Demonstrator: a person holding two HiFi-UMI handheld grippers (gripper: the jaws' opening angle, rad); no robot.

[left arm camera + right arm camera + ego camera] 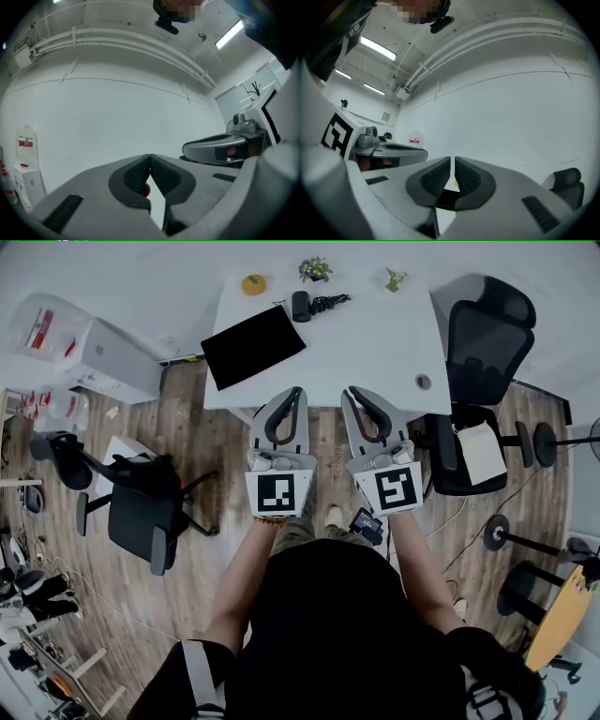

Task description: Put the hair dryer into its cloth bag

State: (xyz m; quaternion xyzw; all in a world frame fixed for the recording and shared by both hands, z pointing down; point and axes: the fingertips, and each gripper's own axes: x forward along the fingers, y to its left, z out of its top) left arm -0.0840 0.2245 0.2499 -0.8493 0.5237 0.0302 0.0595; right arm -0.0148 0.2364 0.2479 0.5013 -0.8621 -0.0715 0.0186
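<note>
Head down; gripper views face wall (117,117)

The smooth, matt white tabletop (375,334) carries a matt black cloth bag (253,345) at its left edge, above a grained wood-plank floor (197,418).

Left claw (286,407) closed, empty, right claw (363,407) likewise, side by side

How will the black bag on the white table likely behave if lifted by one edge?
The black bag lies flat on the table, so it is probably thin, light cloth that would droop rather than stay stiff. It looks empty, so a pinch may catch both layers. Flat as it is, it should slide, not roll.
</note>
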